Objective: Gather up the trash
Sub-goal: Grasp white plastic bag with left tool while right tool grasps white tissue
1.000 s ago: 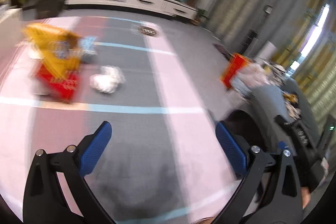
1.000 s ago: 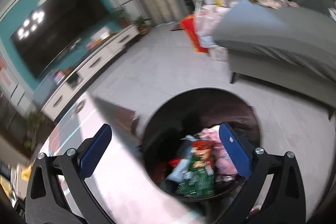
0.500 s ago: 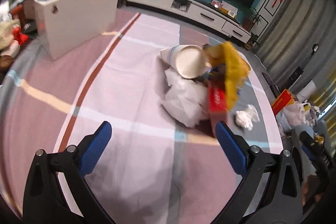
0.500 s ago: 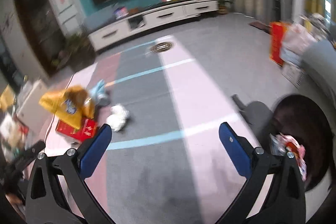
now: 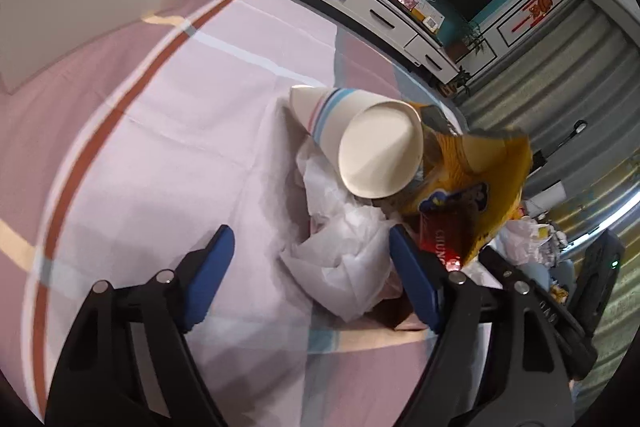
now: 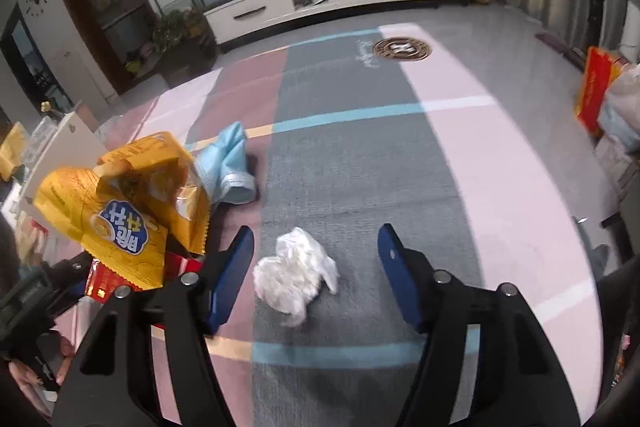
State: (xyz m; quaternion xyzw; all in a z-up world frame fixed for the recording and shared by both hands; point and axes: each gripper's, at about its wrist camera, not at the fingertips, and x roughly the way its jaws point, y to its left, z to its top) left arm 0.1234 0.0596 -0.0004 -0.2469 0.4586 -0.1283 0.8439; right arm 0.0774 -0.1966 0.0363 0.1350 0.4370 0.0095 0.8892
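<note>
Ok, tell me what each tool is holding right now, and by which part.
Nothing is held. The left tool is open around the crumpled white paper; the right tool is open over the white tissue wad.

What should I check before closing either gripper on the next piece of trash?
1. Left gripper open: ok, jaws spread wide, nothing held.
2. Right gripper open: ok, jaws spread wide, nothing held.
3. Right target lined up: ok, the crumpled white tissue lies on the carpet between the right fingers.
4. Left target lined up: not ok, the white paper wad sits toward the right finger, not centered.
5. Left target clear of neighbors: not ok, the paper cup and yellow snack bag crowd against the wad.
6. Trash bin location: cannot tell, no bin in either view.
</note>
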